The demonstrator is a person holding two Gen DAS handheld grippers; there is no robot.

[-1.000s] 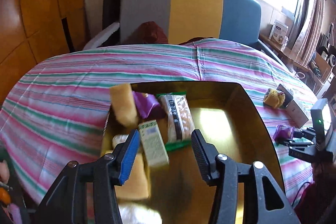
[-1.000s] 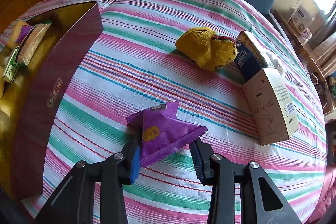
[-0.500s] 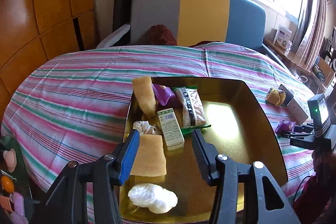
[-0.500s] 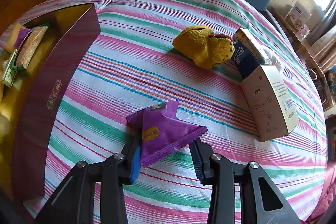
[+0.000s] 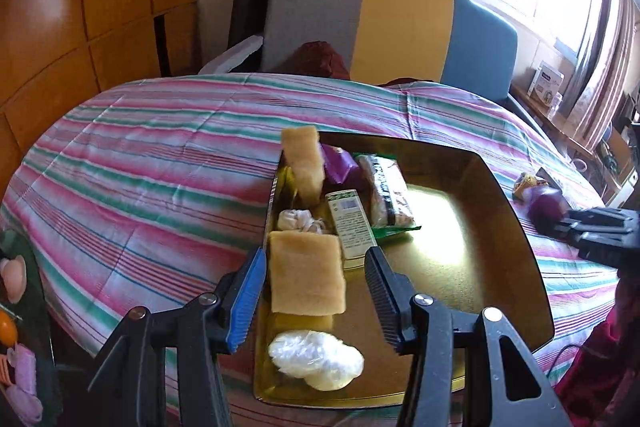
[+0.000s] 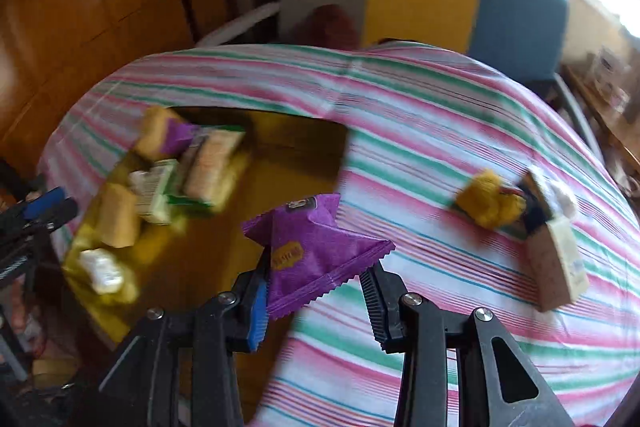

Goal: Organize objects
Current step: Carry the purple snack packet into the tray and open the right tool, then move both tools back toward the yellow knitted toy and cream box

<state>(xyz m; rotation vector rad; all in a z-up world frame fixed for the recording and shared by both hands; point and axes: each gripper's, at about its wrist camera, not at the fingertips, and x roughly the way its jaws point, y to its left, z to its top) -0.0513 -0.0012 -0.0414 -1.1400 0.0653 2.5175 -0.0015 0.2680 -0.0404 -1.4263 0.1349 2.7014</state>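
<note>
While the right gripper holds the purple snack packet pinched in narrow jaws above the gold tray's edge, the left gripper hovers half-open, holding nothing, over packed snacks. Next: carry across to bare tray floor and release.

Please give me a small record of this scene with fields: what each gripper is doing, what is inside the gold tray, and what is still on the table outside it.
right gripper: shut on purple snack packet, held above the table
left gripper: open, empty, over gold tray
in tray: two tan sponge blocks, small green-white box, long wrapped bar, second purple packet, white plastic wad
outside tray: yellow knitted pouch, cardboard carton
table cover: striped cloth
</note>
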